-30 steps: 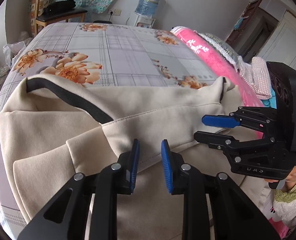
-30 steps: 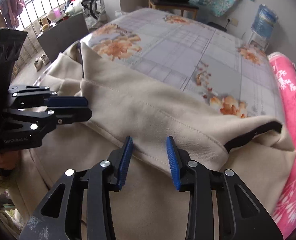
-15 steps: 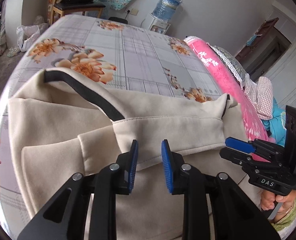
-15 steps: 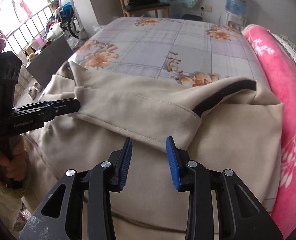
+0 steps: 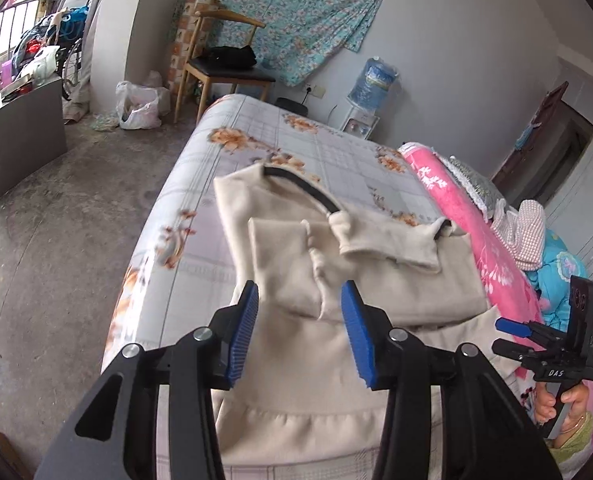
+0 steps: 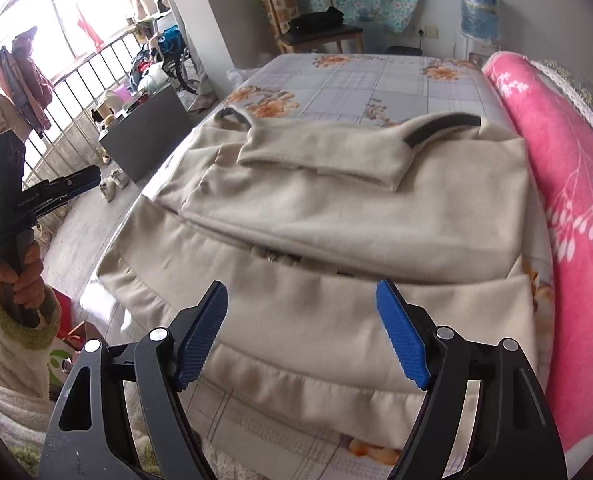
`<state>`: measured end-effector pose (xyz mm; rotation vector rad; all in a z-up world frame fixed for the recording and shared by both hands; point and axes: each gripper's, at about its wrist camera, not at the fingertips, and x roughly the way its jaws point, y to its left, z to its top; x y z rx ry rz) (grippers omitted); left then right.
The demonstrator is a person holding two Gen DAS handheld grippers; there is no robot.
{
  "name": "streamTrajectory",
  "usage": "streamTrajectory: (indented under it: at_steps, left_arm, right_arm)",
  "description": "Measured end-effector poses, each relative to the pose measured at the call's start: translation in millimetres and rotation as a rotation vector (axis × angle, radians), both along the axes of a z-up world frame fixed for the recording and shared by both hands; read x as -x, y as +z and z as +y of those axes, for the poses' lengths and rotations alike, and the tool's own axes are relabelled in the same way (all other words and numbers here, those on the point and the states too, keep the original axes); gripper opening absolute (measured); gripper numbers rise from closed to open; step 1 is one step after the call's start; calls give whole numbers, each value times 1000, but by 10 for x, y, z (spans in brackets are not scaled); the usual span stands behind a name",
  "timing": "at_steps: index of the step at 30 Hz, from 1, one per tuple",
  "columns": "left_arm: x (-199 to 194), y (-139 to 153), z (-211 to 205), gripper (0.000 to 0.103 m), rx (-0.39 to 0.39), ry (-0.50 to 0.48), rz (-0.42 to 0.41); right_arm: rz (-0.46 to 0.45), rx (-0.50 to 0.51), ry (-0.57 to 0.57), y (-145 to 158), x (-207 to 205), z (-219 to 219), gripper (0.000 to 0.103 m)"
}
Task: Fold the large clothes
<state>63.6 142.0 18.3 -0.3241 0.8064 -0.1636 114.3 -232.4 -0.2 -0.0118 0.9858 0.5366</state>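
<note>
A beige coat [image 5: 396, 292] with a black collar strip lies folded on the flowered bed [image 5: 336, 152], a sleeve flap laid across its top. My left gripper [image 5: 300, 300] hovers above the coat's near left part. Its jaws are opening and nothing is between the blue pads. In the right wrist view the coat [image 6: 336, 208] spreads across the bed [image 6: 376, 80], its hem hanging towards the near edge. My right gripper [image 6: 302, 292] is held over the hem, jaws opening wide and holding nothing. Each gripper shows in the other's view: right gripper [image 5: 508, 336], left gripper [image 6: 76, 180].
A pink blanket [image 6: 556, 168] runs along the bed's right side. Beyond the bed's far end stand a wooden chair [image 5: 224, 68] and a water dispenser [image 5: 372, 84]. A grey cabinet [image 6: 144, 128] and a plastic bag [image 5: 136, 108] sit on the concrete floor to the left.
Both grippers have pulled back and up from the coat, which now looks smaller and farther away. Both pairs of jaws have widened, the right more than the left.
</note>
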Motion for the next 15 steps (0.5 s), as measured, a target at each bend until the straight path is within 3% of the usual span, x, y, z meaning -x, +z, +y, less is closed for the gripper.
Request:
streamTrajectory:
  at_steps: [5, 8, 15]
  left_arm:
    - [125, -448, 64, 42, -35, 76, 72]
    - [65, -583, 54, 40, -42, 74, 89]
    - [-45, -648, 91, 37, 19, 50, 90]
  right_arm:
    - [77, 47, -28, -380, 107, 8, 73]
    - [132, 47, -63, -572, 64, -42, 73]
    - [129, 39, -75, -570, 68, -51, 73]
